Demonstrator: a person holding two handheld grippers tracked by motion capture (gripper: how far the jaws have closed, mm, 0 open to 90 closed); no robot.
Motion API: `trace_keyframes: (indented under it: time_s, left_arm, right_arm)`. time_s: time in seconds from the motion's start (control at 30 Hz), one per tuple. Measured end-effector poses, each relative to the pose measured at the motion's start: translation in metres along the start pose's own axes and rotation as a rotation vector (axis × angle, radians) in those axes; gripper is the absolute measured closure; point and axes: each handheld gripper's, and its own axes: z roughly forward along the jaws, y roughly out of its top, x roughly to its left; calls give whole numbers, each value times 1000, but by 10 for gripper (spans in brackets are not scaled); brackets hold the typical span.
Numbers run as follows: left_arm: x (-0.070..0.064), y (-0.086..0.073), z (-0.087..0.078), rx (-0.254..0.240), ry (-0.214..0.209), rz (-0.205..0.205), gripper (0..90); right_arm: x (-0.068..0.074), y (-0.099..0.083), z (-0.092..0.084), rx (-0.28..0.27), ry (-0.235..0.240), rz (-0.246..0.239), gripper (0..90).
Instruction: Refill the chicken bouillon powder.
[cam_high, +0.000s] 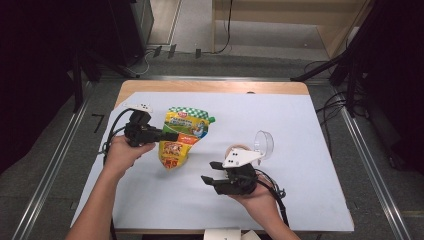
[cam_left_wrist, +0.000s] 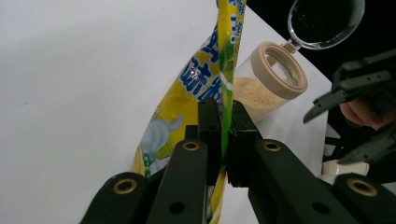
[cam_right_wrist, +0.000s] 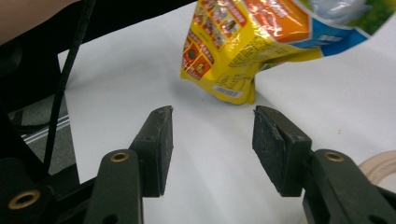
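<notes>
Work in hand: a yellow pouch (cam_high: 181, 137) of food is handled beside an open jar (cam_left_wrist: 268, 79); pouring from the pouch into the jar is judged to be the aim.
Pouch, place: left of centre in the high view, raised on one edge over the white sheet (cam_high: 280, 130), its lower corner near or on the sheet.
Left gripper (cam_high: 167, 136): closed on the pouch; in the left gripper view the edge of the pouch is pinched between the two pads.
Right gripper (cam_high: 210, 172): jaws parted, nothing between them; held low right of centre in the high view, pointed toward the pouch.
Jar, place: right of centre in the high view, just behind the right gripper; hinged clear lid (cam_left_wrist: 325, 21) swung back; tan powder is seen inside.
Done so far: jar opened, pouch gripped and lifted.
Left to do: pouch is judged still to be opened or tipped; nothing is seen pouring.
Hard to make out: whether the top of the pouch is cut open cannot be told; the print on it is too small to read.
Cut off: the jar is partly covered by the right gripper's grey plate (cam_high: 241, 157) in the high view, and only its rim enters the right gripper view.
</notes>
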Motion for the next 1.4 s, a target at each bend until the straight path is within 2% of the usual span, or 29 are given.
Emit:
trace_keyframes:
  time_s: [0.07, 0.33, 0.43, 0.53, 0.7, 0.87, 0.93, 1.03, 1.1, 1.23, 1.4]
  left_arm:
    - [0, -4, -3, -3, -8, 0, 862]
    - [-1, -13, -13, 12, 7, 57, 836]
    - [-1, -15, -16, 9, 9, 51, 824]
    - [-2, -17, -19, 0, -17, 55, 806]
    - [-5, -24, -27, -10, -20, 56, 706]
    - [-10, -23, -37, -57, 6, 74, 609]
    - [-12, -22, -39, -54, 14, 76, 574]
    - [-18, -18, -43, -42, 49, 84, 512]
    - [-21, -16, -47, -38, 47, 85, 496]
    - [-25, -14, -55, -31, 73, 95, 459]
    - [-24, -15, -65, -47, 98, 72, 419]
  right_arm:
    - [-2, 0, -1, 1, -5, 0, 491]
    - [-6, 2, 0, 3, -14, -1, 491]
    - [-6, 2, 1, 11, -13, 0, 491]
    - [-6, 3, 2, 12, -12, -10, 491]
    - [-6, 4, 2, 16, -11, -10, 501]
    - [-9, 7, 0, 17, -7, 5, 509]
    - [-12, 8, -2, 22, -10, 16, 509]
    - [-16, 9, -4, 42, -12, 40, 511]
    - [-18, 10, -6, 49, -15, 43, 511]
    - [-21, 13, -11, 49, -21, 48, 512]
    - [-24, 19, -20, 53, -38, 47, 517]
